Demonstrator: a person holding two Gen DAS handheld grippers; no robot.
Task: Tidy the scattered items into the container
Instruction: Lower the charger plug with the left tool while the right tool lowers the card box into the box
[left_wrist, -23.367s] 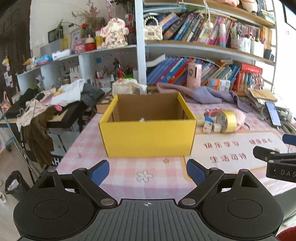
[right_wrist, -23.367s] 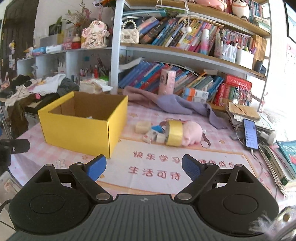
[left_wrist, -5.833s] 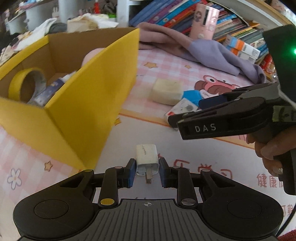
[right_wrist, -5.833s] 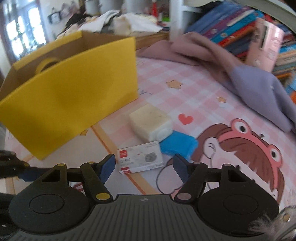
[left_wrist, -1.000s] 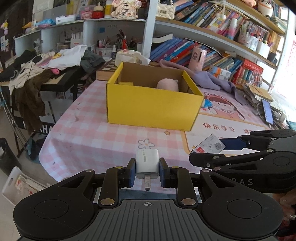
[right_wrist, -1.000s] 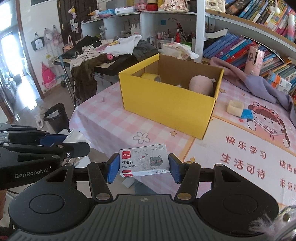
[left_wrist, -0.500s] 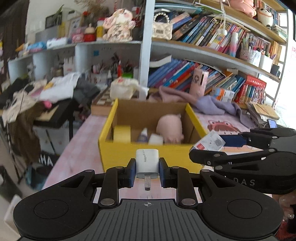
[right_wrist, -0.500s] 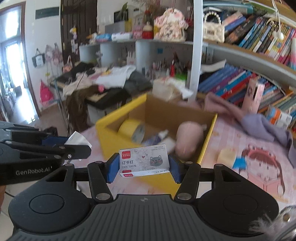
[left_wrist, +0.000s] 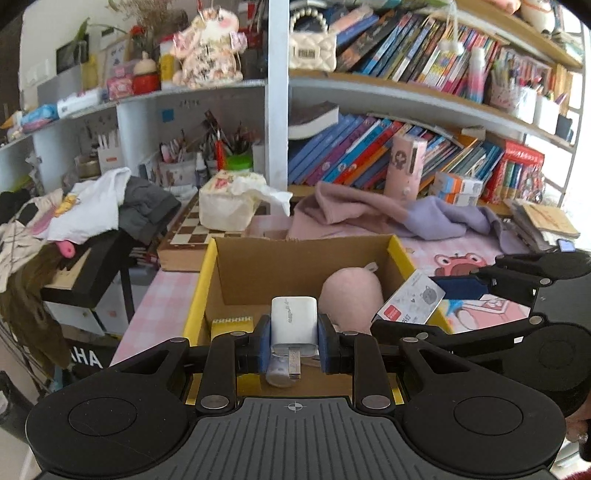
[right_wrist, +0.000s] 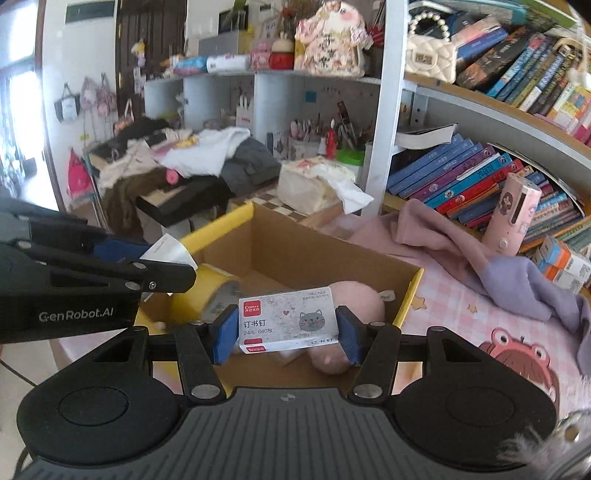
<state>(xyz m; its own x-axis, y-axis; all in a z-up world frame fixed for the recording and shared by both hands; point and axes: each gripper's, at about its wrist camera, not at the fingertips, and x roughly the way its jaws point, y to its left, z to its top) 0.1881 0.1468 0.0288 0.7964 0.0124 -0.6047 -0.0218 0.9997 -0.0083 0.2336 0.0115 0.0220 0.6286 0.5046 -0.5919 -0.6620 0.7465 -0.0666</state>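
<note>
Both tongs have come forward over the yellow box (left_wrist: 400, 256) since half a second ago, so its brown inside now fills the middle of each view. Left tongs (left_wrist: 294, 343) are clamped on a white charger plug (left_wrist: 294, 320), its metal prongs pointing back toward the camera, held above the near part of the box. Right tongs (right_wrist: 287, 334) grip a staples box (right_wrist: 288, 319) by its short ends; its printed face with a grey cat points up at the camera, and it hangs above the box's open top. From the left wrist view the right tongs (left_wrist: 441, 295) and the staples box (left_wrist: 410, 301) sit just beside the box's right wall. Inside lie a pink plush toy (left_wrist: 351, 295) and a roll of yellow tape (right_wrist: 207, 291). The box stands on a pink checked surface (right_wrist: 454, 299), with a purple cloth (left_wrist: 417, 218) behind it and bookshelves (left_wrist: 369, 147) beyond.
</note>
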